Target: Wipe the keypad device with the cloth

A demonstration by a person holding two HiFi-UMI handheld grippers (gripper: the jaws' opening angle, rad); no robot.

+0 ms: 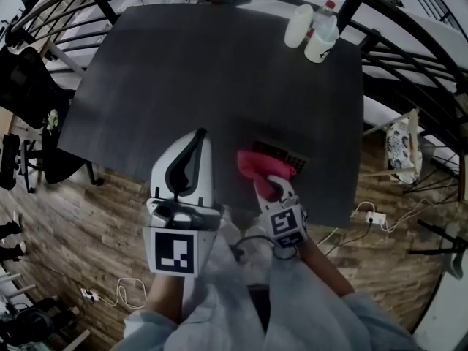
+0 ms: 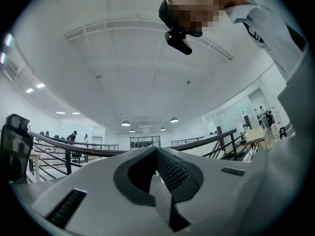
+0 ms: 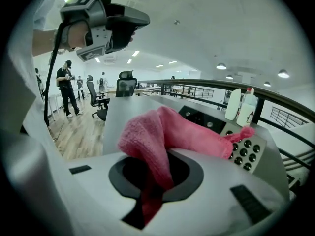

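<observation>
Legible text: none | bottle (image 1: 320, 39) label: too blurred to read | keypad device (image 3: 245, 154) keys: markings unreadable

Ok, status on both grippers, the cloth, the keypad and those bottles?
left gripper: shut, empty, tilted upward.
right gripper: shut on pink cloth.
pink cloth: bunched, draped onto keypad device.
keypad device: flat on table, partly covered.
bottles: both upright.

Head view, high above and facing steeply down onto the table (image 1: 219, 86); left gripper view, tilted upward at the ceiling (image 2: 138, 73); right gripper view, low and close, facing along the tabletop, sharing the cloth (image 3: 167, 132), keypad device (image 3: 246, 151) and bottles (image 3: 241, 107) with the head view.
</observation>
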